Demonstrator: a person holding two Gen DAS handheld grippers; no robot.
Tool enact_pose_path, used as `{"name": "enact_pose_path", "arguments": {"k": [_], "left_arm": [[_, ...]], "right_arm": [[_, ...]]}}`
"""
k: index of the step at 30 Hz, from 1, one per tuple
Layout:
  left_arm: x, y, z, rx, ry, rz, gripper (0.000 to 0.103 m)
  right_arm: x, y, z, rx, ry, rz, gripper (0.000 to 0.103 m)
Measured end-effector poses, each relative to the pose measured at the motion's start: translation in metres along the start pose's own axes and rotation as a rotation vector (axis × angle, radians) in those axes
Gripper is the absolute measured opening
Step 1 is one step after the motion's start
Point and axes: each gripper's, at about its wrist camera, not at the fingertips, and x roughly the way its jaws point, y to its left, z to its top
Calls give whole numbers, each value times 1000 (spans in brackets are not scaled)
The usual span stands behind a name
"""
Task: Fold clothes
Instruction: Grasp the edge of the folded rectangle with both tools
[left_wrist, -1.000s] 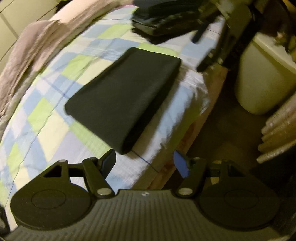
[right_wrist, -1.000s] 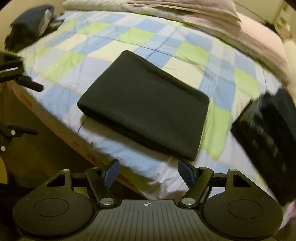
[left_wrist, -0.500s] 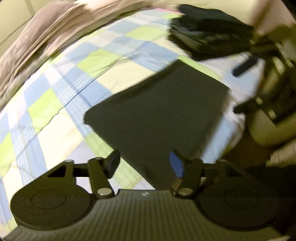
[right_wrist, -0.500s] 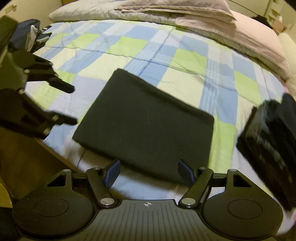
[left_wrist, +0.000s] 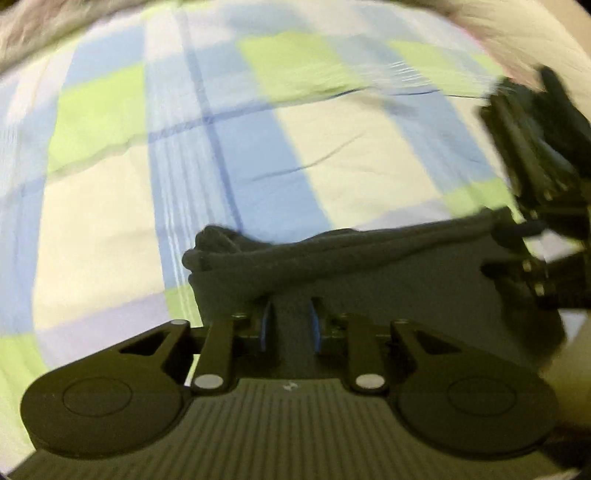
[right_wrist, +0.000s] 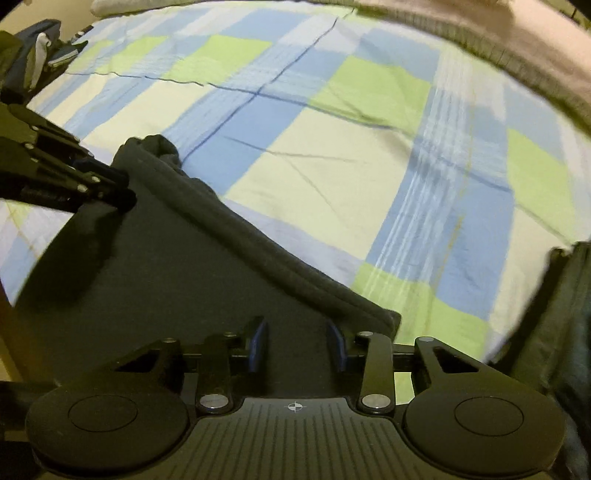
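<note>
1. Checked blue, green and cream bedding (right_wrist: 332, 177) fills both views.
2. On it lies the folded dark garment (right_wrist: 177, 280), its far edge lifted into a thick ridge.
3. Left gripper (left_wrist: 289, 325) pinches that garment's edge between nearly closed fingers.
4. Right gripper (right_wrist: 297, 345) straddles the cloth; through the blur, its narrowed fingers seem to clamp it.
</note>
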Motion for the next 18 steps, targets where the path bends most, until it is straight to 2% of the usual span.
{"name": "enact_pose_path", "arguments": {"k": [2, 5, 8, 10, 14, 18], "left_arm": [[14, 6, 5, -35, 33, 2, 18], [3, 2, 7, -1, 48, 17, 18], [-20, 0, 9, -12, -2, 12, 18], [-25, 3, 14, -42, -29, 14, 18], [12, 7, 22, -30, 7, 7, 17], [22, 2, 24, 60, 0, -3, 15]], "right_arm": [[10, -3, 4, -35, -17, 18, 38], [12, -10, 11, -27, -31, 52, 38], [-3, -18, 13, 36, -44, 88, 38], [-17, -19, 8, 44, -56, 82, 38], [-19, -18, -5, 39, -21, 59, 38], [-19, -13, -20, 29, -38, 34, 38]]}}
